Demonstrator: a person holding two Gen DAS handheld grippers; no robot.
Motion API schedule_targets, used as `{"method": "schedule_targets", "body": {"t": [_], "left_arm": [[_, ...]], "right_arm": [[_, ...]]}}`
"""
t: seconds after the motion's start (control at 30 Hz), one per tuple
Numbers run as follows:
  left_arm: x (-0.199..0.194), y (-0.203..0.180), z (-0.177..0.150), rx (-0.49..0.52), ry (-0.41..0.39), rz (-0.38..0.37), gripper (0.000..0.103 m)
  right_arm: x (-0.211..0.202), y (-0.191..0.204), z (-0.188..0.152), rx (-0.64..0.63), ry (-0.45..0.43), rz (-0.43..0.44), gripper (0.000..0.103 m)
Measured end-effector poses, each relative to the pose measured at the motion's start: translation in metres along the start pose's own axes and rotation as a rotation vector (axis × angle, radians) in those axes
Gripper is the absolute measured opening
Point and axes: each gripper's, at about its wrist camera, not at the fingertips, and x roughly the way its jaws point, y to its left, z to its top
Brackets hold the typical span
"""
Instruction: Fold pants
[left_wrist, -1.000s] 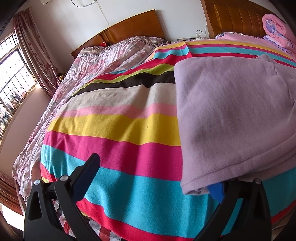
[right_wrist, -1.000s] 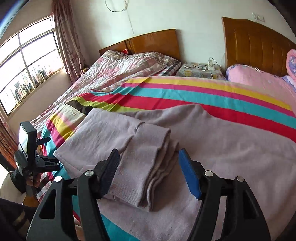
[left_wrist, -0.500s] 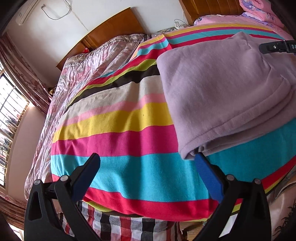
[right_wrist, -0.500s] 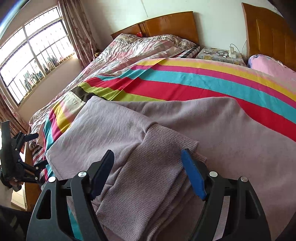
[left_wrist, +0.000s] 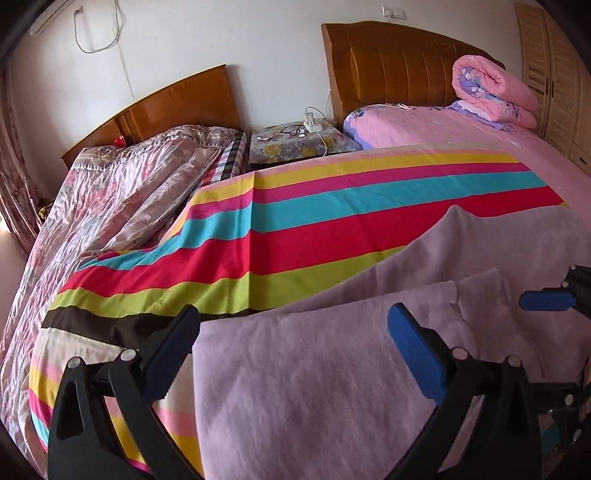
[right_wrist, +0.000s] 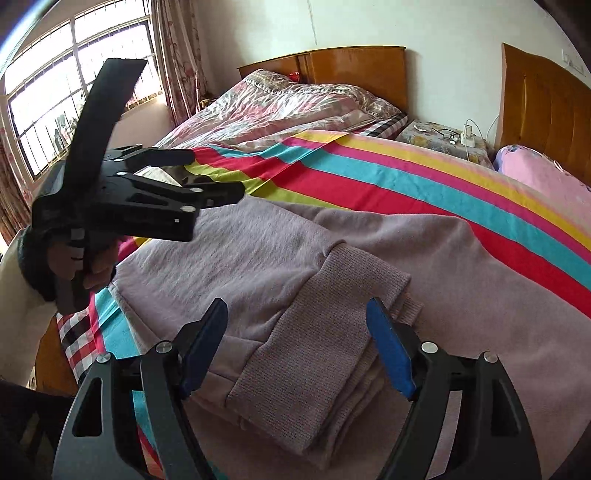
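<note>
Pants (right_wrist: 258, 266): lilac, folded, near bed's (right_wrist: 406, 177) foot edge.
Left tongs (left_wrist: 291, 332): apart, empty.
Right tongs (right_wrist: 295, 347): apart, straddling cuffs.
Risk: snagged cuffs undo fold.

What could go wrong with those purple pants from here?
The pants lie near the bed's edge, so a tug could slide them off. The right gripper is open around the ribbed cuffs; closing could catch only the top layer. The left gripper hangs open above the cloth, holding nothing down.
</note>
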Motion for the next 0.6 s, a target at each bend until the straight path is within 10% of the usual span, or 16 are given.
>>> {"method": "schedule_targets", "body": {"t": [0.6], "left_arm": [[0.054, 0.013, -0.023, -0.038, 0.054, -0.004, 0.102]], "right_arm": [[0.021, -0.033, 0.025, 0.068, 0.031, -0.047, 0.082]]}}
